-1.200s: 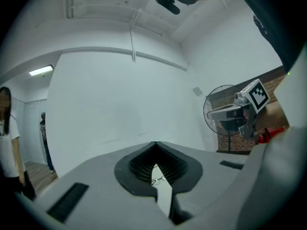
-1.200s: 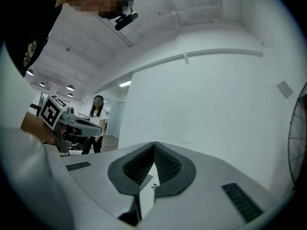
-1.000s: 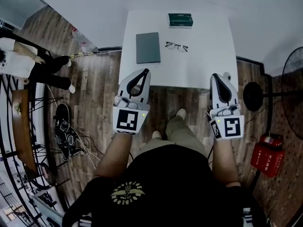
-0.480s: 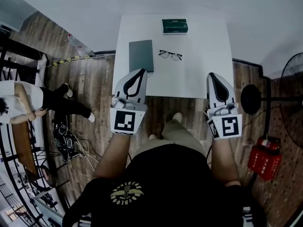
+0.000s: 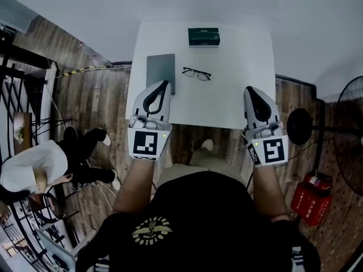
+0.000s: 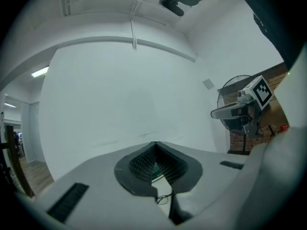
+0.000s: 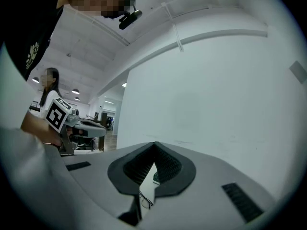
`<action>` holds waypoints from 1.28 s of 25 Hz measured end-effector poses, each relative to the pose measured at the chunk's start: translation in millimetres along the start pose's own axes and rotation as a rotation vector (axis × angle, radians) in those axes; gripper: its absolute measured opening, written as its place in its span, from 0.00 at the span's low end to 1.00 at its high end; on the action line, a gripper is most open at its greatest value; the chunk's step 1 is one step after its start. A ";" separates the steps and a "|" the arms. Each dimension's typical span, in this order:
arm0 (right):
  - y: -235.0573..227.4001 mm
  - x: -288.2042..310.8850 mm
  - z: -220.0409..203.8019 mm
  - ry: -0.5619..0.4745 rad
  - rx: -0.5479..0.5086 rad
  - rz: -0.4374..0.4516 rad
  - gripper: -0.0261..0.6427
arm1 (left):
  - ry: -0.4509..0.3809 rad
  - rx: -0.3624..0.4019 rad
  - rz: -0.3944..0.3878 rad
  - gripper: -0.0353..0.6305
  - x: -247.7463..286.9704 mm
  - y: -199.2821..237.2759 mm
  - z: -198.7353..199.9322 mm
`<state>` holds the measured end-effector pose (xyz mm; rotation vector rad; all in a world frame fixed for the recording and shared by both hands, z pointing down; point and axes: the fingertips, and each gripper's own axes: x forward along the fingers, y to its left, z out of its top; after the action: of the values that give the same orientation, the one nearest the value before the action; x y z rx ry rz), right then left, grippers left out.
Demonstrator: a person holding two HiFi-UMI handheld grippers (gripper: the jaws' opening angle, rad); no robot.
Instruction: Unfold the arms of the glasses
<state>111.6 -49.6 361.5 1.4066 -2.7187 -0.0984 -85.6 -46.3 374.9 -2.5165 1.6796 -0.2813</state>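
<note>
**Both tools short of the glasses**

The glasses (image 5: 197,73) lie untouched on the counter (image 5: 241,78). The left tool (image 5: 163,85) and right tool (image 5: 250,90) hang at its near edge, jaws together and empty. They flank the glasses, likely to work one side each.

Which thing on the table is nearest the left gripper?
The grey notebook, just ahead of the left gripper's tip; the glasses and green box lie farther off.

no readable text, green box (image 5: 204,37) print illegible
</note>
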 end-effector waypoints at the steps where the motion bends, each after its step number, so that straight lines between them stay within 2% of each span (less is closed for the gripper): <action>1: -5.5 2.5 0.1 -0.002 0.000 0.009 0.04 | 0.002 0.002 0.007 0.06 5.2 -1.4 1.0; 7: -38.4 14.5 5.6 -0.030 0.012 0.035 0.04 | -0.001 0.014 0.045 0.06 27.4 -8.8 15.2; 11: -42.0 19.0 1.8 -0.028 0.014 0.061 0.04 | 0.013 0.023 0.062 0.06 31.0 -11.6 13.7; 19: -44.3 31.5 2.7 -0.050 0.020 0.078 0.04 | 0.041 0.078 0.043 0.06 37.2 -14.1 7.3; 25: -54.7 46.6 5.9 -0.054 0.016 0.058 0.04 | 0.082 0.069 -0.016 0.06 67.5 -10.6 -7.6; 32: -73.4 74.9 0.0 -0.041 0.027 0.011 0.04 | 0.168 0.104 -0.099 0.06 110.4 -3.0 -46.4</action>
<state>128.1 -153.1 357.7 1.4119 -2.7711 -0.0908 -51.4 -146.2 431.4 -2.5646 1.5517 -0.5879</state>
